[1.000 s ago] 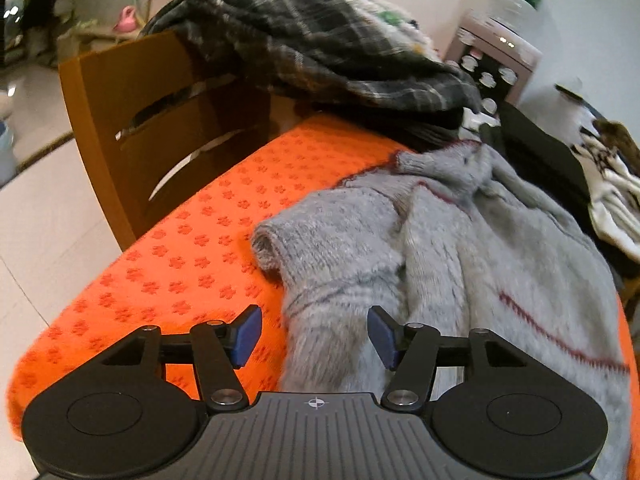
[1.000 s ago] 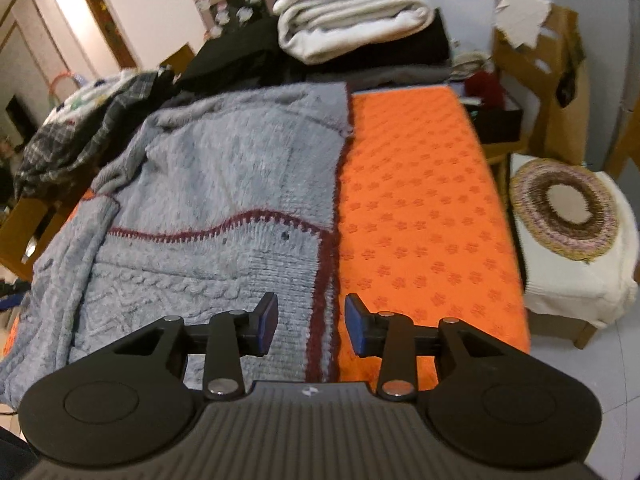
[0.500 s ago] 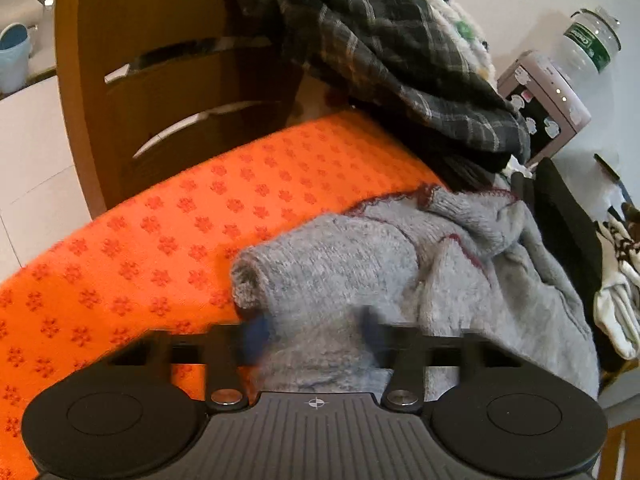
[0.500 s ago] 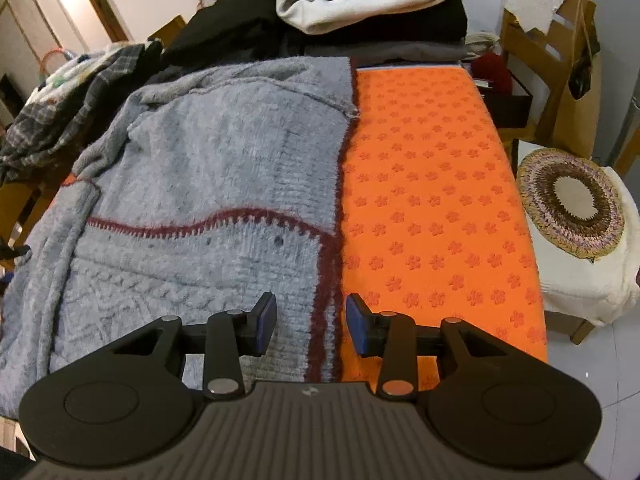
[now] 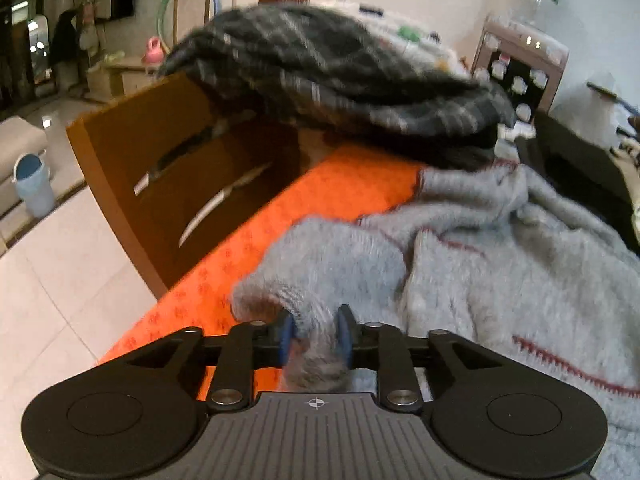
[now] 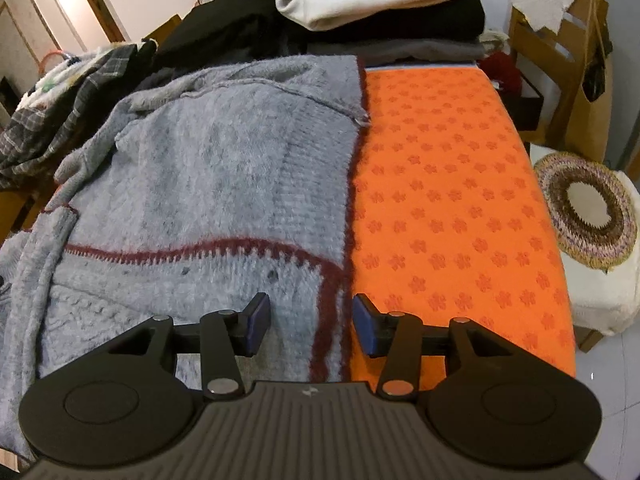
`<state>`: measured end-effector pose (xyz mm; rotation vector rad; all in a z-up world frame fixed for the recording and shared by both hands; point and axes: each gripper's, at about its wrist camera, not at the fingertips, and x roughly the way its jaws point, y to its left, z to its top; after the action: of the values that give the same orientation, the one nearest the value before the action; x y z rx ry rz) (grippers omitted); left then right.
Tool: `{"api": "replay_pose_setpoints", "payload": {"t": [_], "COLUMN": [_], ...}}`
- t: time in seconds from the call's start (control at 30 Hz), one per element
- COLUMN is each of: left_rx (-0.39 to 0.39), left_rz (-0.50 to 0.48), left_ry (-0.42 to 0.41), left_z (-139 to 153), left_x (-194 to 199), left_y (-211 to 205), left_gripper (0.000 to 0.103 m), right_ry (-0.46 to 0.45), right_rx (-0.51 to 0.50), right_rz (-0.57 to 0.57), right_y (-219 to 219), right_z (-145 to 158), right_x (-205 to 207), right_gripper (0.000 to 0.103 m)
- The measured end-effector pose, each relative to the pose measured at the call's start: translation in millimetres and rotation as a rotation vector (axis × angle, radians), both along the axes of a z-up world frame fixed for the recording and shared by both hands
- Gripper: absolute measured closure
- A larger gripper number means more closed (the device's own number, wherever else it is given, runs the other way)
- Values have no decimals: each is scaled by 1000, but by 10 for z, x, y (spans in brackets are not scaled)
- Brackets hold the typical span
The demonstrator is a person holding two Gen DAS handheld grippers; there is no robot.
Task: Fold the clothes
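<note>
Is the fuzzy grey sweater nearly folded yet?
Not yet. The grey sweater lies mostly flat on the orange cloth. The left hand-held gripper pinches a sleeve cuff, jaws just loosened slightly. The right hand-held gripper is open over the dark red hem. All folds remain.

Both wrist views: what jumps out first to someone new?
The bright orange flower-print cover on the table, with a fuzzy grey cardigan with maroon trim spread over its left half. In the left wrist view, the left gripper pinches the cardigan's sleeve cuff, its jaws having just eased apart a little. The right gripper hangs open over the maroon front edge, its jaws having just been opening.
</note>
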<state>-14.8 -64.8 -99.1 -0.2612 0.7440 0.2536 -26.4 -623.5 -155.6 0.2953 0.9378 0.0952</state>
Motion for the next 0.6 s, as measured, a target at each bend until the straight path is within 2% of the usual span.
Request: {"api": "replay_pose_setpoints", "payload": {"t": [0.03, 0.07, 0.1, 0.2, 0.37, 0.6], "left_rx": [-3, -12, -13, 3, -6, -15], "left_rz": [2, 3, 1, -26, -62, -156], "left_ry": [-17, -29, -40, -57, -74, -92], "left_z": [47, 93, 136, 256, 382, 491], "left_x": [-17, -25, -21, 55, 397, 1129], "left_y": [7, 16, 8, -33, -132, -320], "left_gripper": [62, 51, 44, 40, 38, 33], "right_ry": [-8, -17, -30, -64, -108, -132], "right_rx": [1, 3, 4, 5, 11, 25], "right_rz": [-3, -6, -9, -7, -9, 10], "right_y": [-9, -19, -37, -110, -287, -495], "right_z": [27, 59, 107, 270, 555, 739], "right_x": [32, 66, 106, 271, 720, 1535], "right_gripper": [51, 51, 51, 51, 51, 51]}}
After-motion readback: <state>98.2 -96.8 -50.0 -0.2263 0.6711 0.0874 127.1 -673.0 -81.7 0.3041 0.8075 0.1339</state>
